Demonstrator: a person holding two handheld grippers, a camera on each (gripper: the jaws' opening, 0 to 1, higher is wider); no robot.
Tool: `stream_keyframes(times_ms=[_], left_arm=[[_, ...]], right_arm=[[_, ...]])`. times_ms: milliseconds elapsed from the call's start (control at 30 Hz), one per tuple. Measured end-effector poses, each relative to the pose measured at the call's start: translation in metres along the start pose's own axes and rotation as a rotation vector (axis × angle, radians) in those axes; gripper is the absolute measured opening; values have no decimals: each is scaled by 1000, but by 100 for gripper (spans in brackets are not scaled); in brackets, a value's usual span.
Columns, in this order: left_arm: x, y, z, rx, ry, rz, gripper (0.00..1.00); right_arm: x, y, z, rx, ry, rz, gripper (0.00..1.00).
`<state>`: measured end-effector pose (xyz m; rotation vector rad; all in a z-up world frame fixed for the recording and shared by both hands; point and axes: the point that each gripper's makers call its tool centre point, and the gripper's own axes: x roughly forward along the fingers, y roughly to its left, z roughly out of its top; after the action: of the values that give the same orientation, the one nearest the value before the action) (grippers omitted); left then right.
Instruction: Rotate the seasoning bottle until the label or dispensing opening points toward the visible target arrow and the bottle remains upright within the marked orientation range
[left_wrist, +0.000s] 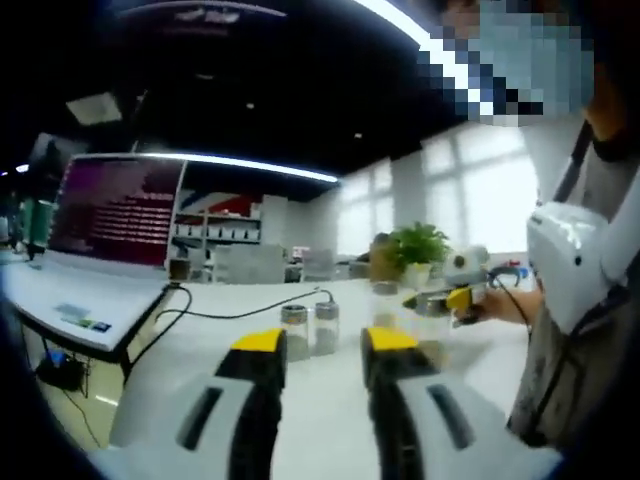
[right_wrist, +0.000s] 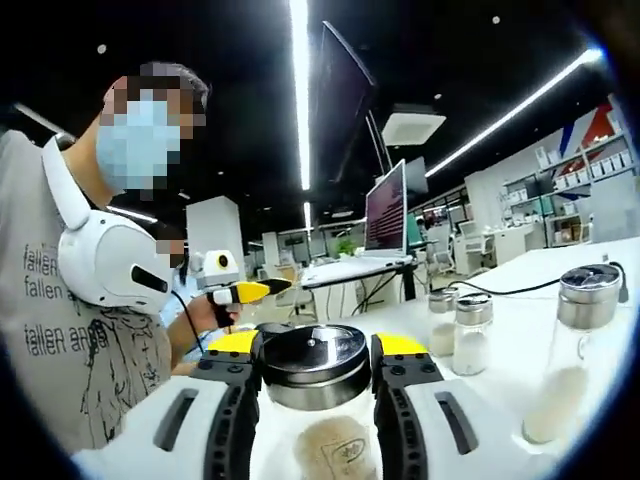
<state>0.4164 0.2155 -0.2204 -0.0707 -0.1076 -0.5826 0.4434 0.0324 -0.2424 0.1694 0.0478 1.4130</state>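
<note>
The right gripper (right_wrist: 316, 352) is holding the seasoning bottle (right_wrist: 318, 400) between its yellow-tipped fingers (right_wrist: 232, 343), both jaws pressing against the steel cap and shoulder of the glass. The bottle is standing upright between the jaws, its long axis running vertically and roughly square to the line of the jaws, with a brownish label facing this camera low on the glass. The left gripper (left_wrist: 322, 345) is hanging with its jaws apart and nothing between them, above the white table (left_wrist: 330, 430). Well ahead of it, two small shakers (left_wrist: 308, 328) are standing side by side, and the right gripper is also appearing at the right of the left gripper view, near the person's hand (left_wrist: 505, 300).

In the right gripper view, another pair of small shakers (right_wrist: 460, 330) and a taller steel-capped bottle (right_wrist: 575, 350) are standing to the right, apart from the held bottle. A laptop (right_wrist: 385, 215) is sitting open further back.

No target arrow is discernible in either view, so the required heading cannot be confirmed. Judgement: the right gripper alone is positioned for the rotation, which should be turning about the bottle's vertical axis; any tilt of the hand risks taking the bottle off upright.
</note>
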Motion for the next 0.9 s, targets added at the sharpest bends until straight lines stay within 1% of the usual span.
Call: stream_keyframes(times_ms=[67,133,200,267,367,400,467,567,633,700,733,767,800,833,867,900], left_arm=[[1,-2,-1,-13,-4,-9,32],[4,-3,-5,-10,10,-16,32],[6,-4,-8,-6,21,-22,32],[7,-5,-7,-6,16,-29,32],[8,-8,-2,-14,-7,-45,31],[7,-8,-1,-17,-11,-48,31],[7,-9,0,-19,-14,-52,31],[7,-11,-1,-20,-14,-56,31],[10,-12,-3,-29,-10,-62,31],[14,-12,-5,-34,-4,-75,31],[16,-12,-4,-35,-4,-81,31],[18,-12,-3,-37,-6,-90,31],[20,-13,0,-39,-9,-100,31],[21,-15,2,-36,-14,-110,31],[22,-17,5,-31,-18,-118,31],[22,-18,6,-27,-20,-125,31]], right_arm=[[1,-3,0,-37,-3,-67,43],[0,-2,-1,-83,-1,-113,42],[-1,-3,-2,-105,13,-162,42],[-2,-6,-3,-108,29,-220,42],[-1,-6,-3,-111,38,-278,41],[-1,-8,-3,-118,48,-310,41],[0,-9,-3,-112,47,-359,41],[0,-14,-3,-90,32,-468,42],[1,-16,-2,-114,34,-538,42],[4,-11,-3,-111,10,-518,43],[5,-10,-3,-101,-13,-488,43],[4,-10,-4,-94,-19,-462,48],[-1,-17,2,-84,-64,-466,61],[-4,-21,6,-80,-91,-470,71],[-7,-22,10,-67,-113,-438,78],[-11,-23,12,-31,-123,-389,77]])
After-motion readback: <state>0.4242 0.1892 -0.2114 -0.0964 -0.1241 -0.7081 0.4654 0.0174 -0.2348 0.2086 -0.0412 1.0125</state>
